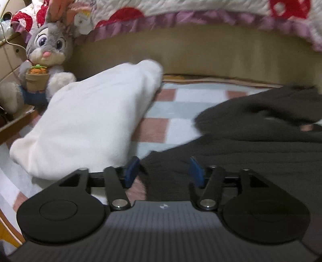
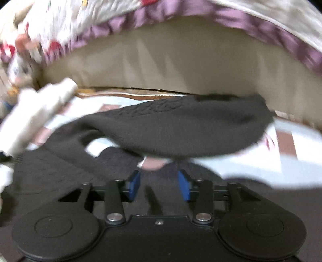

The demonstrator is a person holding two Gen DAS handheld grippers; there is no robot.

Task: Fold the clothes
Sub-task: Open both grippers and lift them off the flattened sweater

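A dark knit garment (image 1: 251, 145) lies rumpled on the checked blanket (image 1: 177, 108), filling the right and lower middle of the left wrist view. My left gripper (image 1: 164, 171) hovers over its near edge, jaws open, with nothing pinched between the blue pads (image 1: 131, 171). The right wrist view is blurred; there the same dark garment (image 2: 181, 129) lies in a folded hump across the middle. My right gripper (image 2: 159, 185) stands open just above the dark cloth, blue pads (image 2: 184, 185) apart and gripping nothing. A white garment (image 1: 90, 121) lies folded to the left.
A grey plush rabbit (image 1: 44, 60) holding a pot sits at the far left against a beige padded wall (image 1: 201, 54). A quilt with a purple ruffle (image 1: 181, 18) hangs over that wall. A wooden edge (image 1: 12, 125) borders the left side.
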